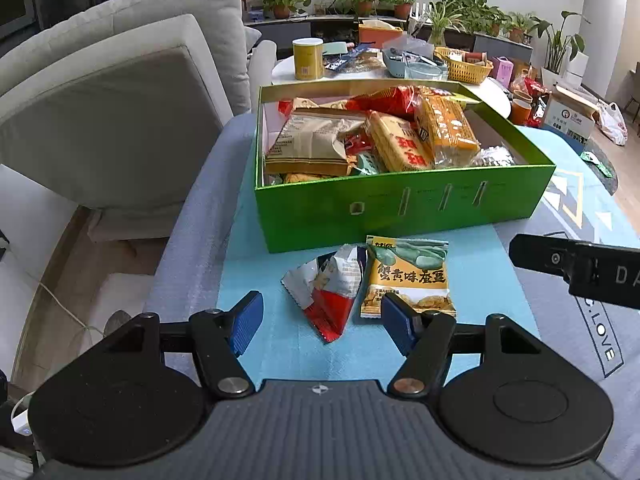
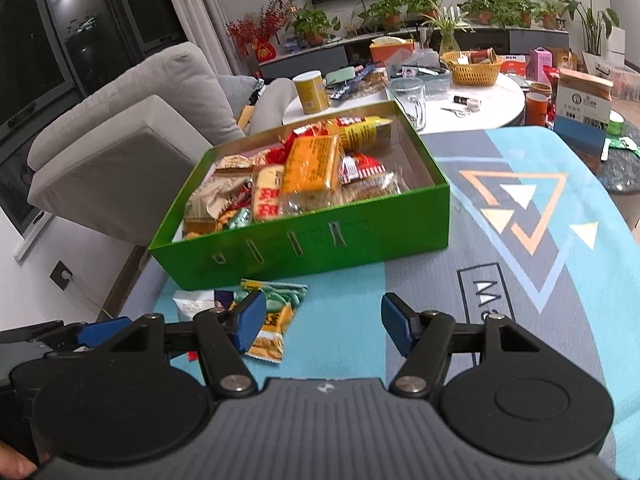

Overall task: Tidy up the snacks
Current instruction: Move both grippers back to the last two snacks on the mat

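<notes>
**Two packets outside the box, both of our grippers empty**

Two snack packets lie on the blue mat just in front of the green box [image 1: 400,208], which is already heaped with wrapped snacks. We read large Chinese characters on the yellow packet [image 1: 408,276], printed dark across an orange-yellow band, with green beans pictured above; more characters sit in its top corner, too small for us to make out. Beside it, touching its left edge, lies a crumpled red-and-silver packet [image 1: 328,296] whose print we cannot read. Inside the box, one yellow cracker pack [image 1: 400,144] carries bold red characters. On the grey cloth [image 1: 592,320] to the right we see "LOVE" along a printed frame, and the right wrist view shows "MA" in a dark outlined rectangle near the triangle pattern. The black body entering the left wrist view from the right shows the letters "DA".

Our left gripper [image 1: 320,320] stands with its blue pads apart; the red-and-silver packet lies between them, just ahead, and the yellow packet's lower corner sits behind the right pad. Neither pad presses on anything. Our right gripper [image 2: 324,322] is also spread and holds nothing: bare mat shows between its fingers, while both packets lie off to its left, the yellow one partly hidden by its left pad. The box sits just beyond them.
</notes>
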Tool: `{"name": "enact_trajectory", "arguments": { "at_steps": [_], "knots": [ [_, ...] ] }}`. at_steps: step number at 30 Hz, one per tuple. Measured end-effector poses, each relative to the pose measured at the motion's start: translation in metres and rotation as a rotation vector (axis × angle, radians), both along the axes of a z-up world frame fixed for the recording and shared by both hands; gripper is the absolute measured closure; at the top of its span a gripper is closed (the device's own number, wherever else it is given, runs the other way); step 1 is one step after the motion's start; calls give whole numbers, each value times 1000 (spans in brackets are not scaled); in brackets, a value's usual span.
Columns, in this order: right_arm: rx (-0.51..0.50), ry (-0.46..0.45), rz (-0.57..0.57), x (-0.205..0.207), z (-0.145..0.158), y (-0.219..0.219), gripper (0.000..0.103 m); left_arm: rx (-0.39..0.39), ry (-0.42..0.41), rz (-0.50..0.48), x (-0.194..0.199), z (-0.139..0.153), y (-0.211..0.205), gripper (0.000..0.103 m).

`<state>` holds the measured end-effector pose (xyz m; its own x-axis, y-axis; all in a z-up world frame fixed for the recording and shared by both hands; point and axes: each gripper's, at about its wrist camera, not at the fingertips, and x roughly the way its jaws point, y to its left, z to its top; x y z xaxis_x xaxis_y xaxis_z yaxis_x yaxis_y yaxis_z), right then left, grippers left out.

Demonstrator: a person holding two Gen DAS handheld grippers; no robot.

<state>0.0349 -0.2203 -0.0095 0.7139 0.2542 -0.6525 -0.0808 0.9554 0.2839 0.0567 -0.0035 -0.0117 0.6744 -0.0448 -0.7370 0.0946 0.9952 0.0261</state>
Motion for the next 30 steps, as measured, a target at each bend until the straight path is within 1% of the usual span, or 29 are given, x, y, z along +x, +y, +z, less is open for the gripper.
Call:
{"name": "enact_trajectory", "arguments": {
  "at_steps": [18,30],
  "knots": [
    [8,48,-8,12,-19,-1,32,33,41,-7,22,-16,-4,41],
    [15,78,-19,19,-29,-3,32,97,56,-31,41,-29,-12,41]
  ]
}}
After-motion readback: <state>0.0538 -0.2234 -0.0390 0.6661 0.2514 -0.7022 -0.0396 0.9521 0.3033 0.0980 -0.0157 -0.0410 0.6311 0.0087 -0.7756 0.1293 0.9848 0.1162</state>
